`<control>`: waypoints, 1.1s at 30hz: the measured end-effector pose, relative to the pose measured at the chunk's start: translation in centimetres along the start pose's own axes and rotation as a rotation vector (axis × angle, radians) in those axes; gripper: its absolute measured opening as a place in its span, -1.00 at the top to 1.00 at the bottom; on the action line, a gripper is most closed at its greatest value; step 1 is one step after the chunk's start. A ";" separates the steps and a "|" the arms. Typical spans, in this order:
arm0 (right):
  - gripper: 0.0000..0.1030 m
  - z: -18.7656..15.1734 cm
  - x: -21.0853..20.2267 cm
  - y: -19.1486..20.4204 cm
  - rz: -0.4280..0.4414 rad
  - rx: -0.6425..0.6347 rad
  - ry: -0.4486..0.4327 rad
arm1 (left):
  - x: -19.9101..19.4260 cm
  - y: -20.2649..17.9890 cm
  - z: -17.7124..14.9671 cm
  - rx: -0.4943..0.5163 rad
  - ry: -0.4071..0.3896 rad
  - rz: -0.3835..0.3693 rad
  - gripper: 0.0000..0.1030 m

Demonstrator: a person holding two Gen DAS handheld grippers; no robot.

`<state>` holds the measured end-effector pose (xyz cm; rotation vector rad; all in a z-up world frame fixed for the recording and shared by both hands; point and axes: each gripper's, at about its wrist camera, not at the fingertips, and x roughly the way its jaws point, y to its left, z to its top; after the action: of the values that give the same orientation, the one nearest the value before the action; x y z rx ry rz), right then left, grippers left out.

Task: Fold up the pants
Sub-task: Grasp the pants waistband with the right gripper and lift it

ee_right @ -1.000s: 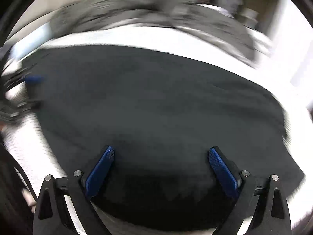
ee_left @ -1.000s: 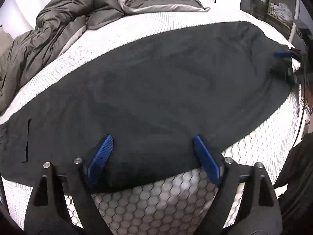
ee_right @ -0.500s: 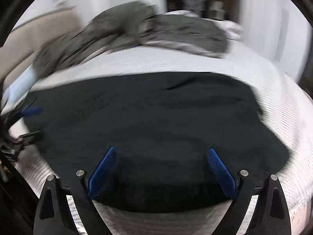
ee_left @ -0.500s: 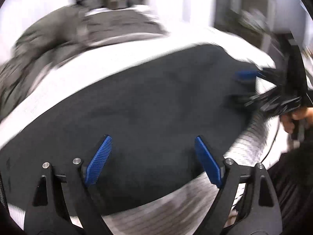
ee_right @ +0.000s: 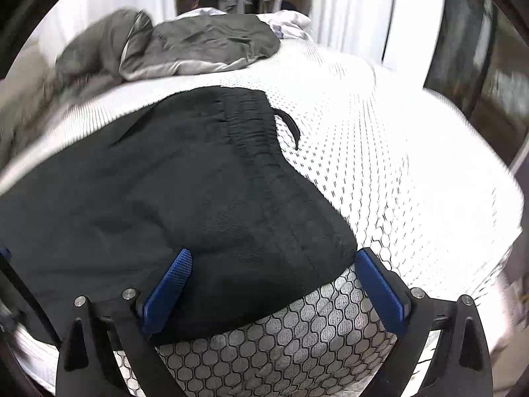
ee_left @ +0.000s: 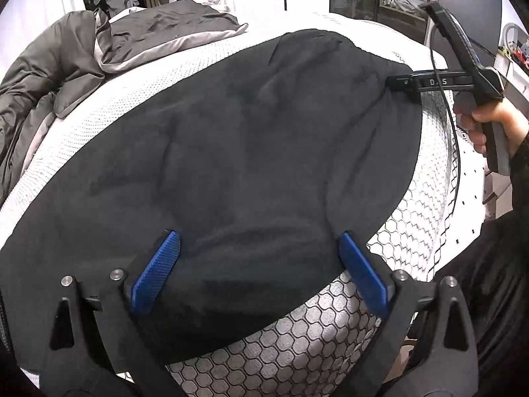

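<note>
The black soft-fabric pants (ee_left: 238, 152) lie spread across the white honeycomb-patterned mattress (ee_left: 317, 340) of the bed, with their near edge hanging just over the mattress's front side. The left gripper (ee_left: 259, 271) has its blue-padded fingers (ee_left: 155, 269) spread wide, one on each side of that near edge; the cloth lies between them, not pinched. The right gripper (ee_right: 276, 286) is likewise spread, its left finger (ee_right: 168, 287) over the black fabric and its right finger at the corner of the elastic waistband (ee_right: 251, 139), which runs away ahead of the fingers. A crumpled grey duvet (ee_left: 82, 53) is heaped on the bed well beyond the pants. In the left view the right gripper's black body meets the far right edge of the pants.
</note>
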<state>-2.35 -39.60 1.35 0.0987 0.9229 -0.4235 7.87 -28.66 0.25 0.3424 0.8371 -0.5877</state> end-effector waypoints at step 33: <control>-0.91 10.8 3.6 12.9 -0.091 -0.169 -0.025 | 4.4 16.8 8.2 -0.259 0.018 0.173 -0.74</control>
<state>12.76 -31.78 3.83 -0.1034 0.9370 -0.4283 25.27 -21.03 2.92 0.1817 0.8796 -0.3106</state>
